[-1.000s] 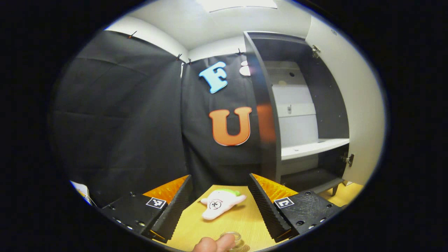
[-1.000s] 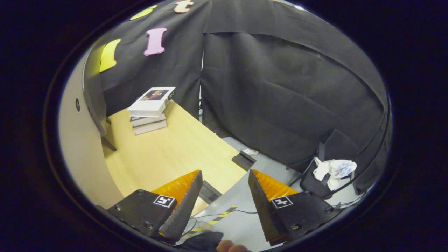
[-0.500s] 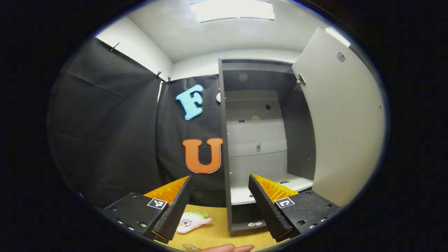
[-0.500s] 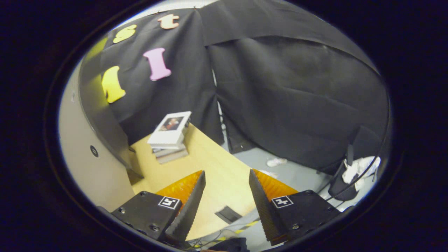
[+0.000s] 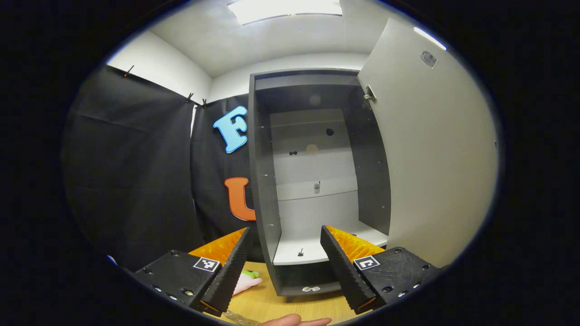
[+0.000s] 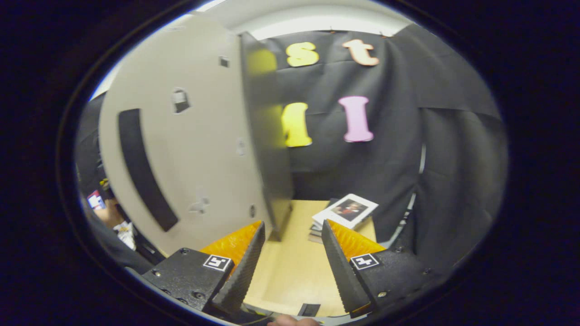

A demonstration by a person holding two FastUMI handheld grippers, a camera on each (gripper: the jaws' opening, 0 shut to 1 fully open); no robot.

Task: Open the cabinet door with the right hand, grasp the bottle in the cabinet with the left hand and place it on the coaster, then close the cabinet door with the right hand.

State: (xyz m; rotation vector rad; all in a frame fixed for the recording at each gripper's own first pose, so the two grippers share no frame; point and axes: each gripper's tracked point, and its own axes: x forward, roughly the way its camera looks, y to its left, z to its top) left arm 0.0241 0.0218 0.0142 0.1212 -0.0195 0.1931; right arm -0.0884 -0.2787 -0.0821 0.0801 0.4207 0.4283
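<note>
The dark grey cabinet (image 5: 260, 181) stands open in the left gripper view, straight ahead. Its pale door (image 5: 435, 149) is swung out to the right. The white shelf (image 5: 299, 253) inside is bare apart from a small dark mark. My left gripper (image 5: 284, 230) is open in front of the cabinet, with nothing between its fingers. A bit of clear glass (image 5: 238, 318) shows at the bottom edge, beside a fingertip (image 5: 294, 321). In the right gripper view the door's outer face (image 6: 195, 149) with its dark handle strip (image 6: 140, 167) is at the left. My right gripper (image 6: 292, 223) is open and empty, near the door.
A plush toy (image 5: 247, 281) lies on the wooden table (image 5: 294, 308) left of the cabinet's foot. A stack of books (image 6: 346, 210) sits on the table (image 6: 294, 262) right of the cabinet. Part of a person (image 6: 106, 217) shows behind the door's left edge.
The left gripper has swung up from the table and plush toy to face the open cabinet. The right gripper has turned left, from the floor and table edge to the door's outer face.
</note>
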